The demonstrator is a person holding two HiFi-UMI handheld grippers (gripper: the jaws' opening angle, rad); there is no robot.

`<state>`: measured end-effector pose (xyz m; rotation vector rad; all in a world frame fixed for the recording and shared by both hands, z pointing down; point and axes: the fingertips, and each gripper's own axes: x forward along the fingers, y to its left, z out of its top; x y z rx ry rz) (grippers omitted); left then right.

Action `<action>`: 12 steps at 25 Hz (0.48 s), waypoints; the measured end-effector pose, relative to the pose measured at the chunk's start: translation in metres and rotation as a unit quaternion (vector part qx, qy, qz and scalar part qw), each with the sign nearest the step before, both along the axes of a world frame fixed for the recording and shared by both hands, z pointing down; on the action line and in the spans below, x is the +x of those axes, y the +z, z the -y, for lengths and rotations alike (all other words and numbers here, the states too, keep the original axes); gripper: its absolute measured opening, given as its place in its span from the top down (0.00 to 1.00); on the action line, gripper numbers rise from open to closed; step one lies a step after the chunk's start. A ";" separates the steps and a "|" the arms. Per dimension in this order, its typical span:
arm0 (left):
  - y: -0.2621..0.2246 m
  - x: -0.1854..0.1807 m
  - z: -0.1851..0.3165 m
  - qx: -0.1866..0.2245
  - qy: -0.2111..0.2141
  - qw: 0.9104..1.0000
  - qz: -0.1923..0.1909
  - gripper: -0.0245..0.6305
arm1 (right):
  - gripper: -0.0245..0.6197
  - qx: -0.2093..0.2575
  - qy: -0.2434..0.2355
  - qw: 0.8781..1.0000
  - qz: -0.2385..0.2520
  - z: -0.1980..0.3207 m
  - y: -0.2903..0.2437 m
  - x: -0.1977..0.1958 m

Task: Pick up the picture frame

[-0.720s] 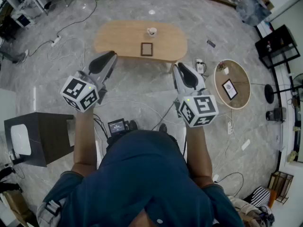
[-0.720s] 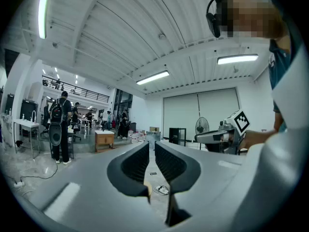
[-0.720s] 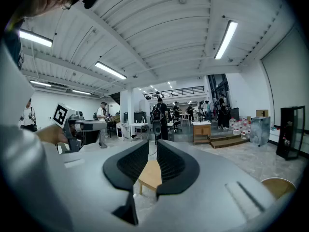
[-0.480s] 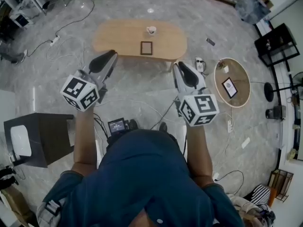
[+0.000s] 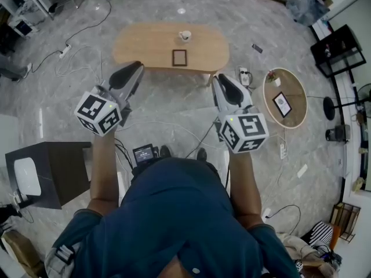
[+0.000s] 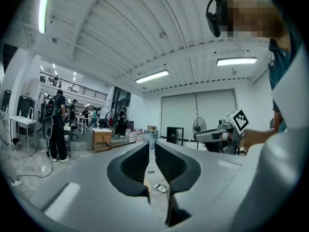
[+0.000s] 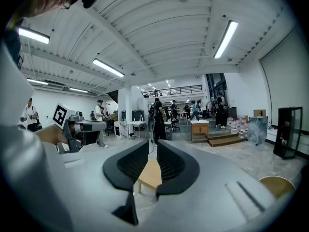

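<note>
Head view: a small, dark, rectangular picture frame (image 5: 179,58) lies flat on the oblong pale-wood surface (image 5: 139,48), near a white cup (image 5: 185,37). The left hand-held gripper (image 5: 135,68) and right hand-held gripper (image 5: 219,81) point forward, well short of it.

Left gripper view: ribbed dark jaws nearly together, nothing between.

Right gripper view: the same narrow slit, empty.

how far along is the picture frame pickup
Done: nothing yet; the picture frame lies flat on the oval table, untouched. In hand: nothing; the left tool and right tool are held over the floor short of the table, jaws close together and empty. Left: approach, open a tool, grip the frame, lift.
</note>
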<state>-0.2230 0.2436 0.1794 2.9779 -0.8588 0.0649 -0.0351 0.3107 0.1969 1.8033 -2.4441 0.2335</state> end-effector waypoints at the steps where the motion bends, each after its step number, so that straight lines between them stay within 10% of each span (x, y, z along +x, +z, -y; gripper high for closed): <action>1: 0.000 0.000 0.001 -0.001 0.001 1.000 0.000 0.91 | 0.86 -0.001 0.001 1.000 0.000 0.000 0.000 -0.001; 12: 0.015 0.002 0.012 -0.016 0.014 1.000 -0.011 0.90 | 0.86 -0.007 0.004 1.000 0.015 0.007 0.005 -0.005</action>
